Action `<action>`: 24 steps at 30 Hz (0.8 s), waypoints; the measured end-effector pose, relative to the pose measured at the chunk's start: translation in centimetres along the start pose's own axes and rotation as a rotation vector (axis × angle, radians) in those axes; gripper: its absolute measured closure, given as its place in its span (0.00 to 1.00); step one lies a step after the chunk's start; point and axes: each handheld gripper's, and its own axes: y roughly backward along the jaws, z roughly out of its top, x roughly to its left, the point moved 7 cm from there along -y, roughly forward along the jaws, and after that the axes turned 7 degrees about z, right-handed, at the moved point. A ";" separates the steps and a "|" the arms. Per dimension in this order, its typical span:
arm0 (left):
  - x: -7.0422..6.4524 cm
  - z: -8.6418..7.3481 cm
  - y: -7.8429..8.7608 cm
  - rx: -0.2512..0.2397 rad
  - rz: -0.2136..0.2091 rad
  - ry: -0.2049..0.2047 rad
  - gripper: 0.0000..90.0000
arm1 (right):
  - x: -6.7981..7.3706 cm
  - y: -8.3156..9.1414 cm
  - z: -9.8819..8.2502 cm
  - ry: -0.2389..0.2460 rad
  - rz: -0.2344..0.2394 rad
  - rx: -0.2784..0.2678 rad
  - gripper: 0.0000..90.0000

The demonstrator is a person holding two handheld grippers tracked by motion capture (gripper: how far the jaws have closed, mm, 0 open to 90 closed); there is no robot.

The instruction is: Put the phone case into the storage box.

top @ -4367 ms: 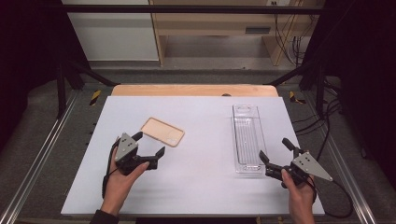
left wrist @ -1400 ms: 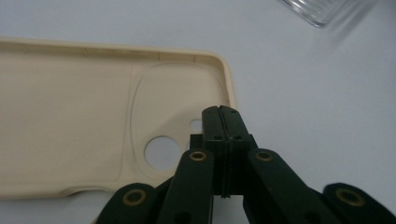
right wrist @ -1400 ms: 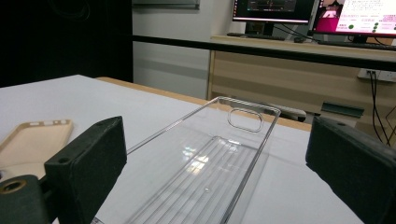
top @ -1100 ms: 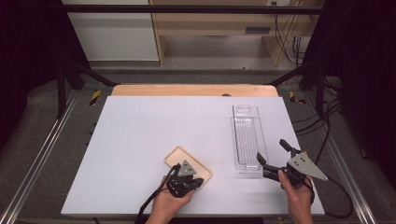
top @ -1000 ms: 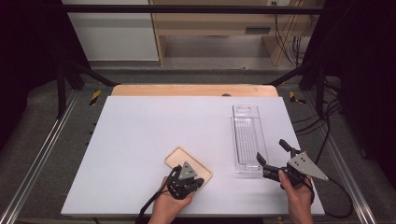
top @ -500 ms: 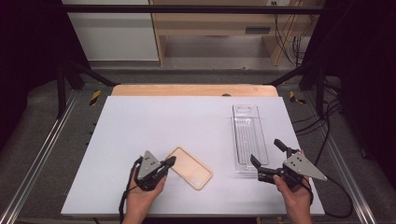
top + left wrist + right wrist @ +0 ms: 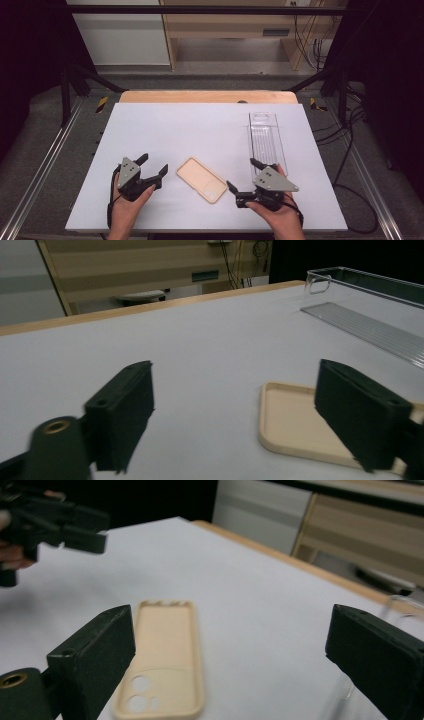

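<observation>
The beige, rounded-corner phone case point(image 7: 201, 179) lies flat and hollow side up on the white table point(image 7: 200, 130), between the two grippers and touching neither. The left gripper point(image 7: 150, 169), clamped on it a second ago, has just been opening its jaws and now sits off to the case's left, wide and empty. The right gripper point(image 7: 245, 176) has moved in from beside the clear plastic tray point(image 7: 264, 137), jaws wide apart and holding nothing.
</observation>
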 end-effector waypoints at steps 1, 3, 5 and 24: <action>0.1 -0.1 0.0 0.000 -0.004 0.010 0.14 | 0.7 -0.5 -0.2 0.010 0.013 0.026 0.07; 0.3 -0.2 -0.1 -0.001 -0.010 0.020 0.10 | 1.9 -1.6 -0.9 0.018 0.036 0.086 0.07; 0.3 -0.2 -0.3 -0.001 -0.018 0.019 0.08 | 2.9 -2.5 -1.7 0.000 0.076 0.145 0.07; -0.6 0.1 -0.3 -0.031 -0.046 -0.009 0.04 | 6.8 -6.7 -6.0 -0.058 0.277 0.421 0.63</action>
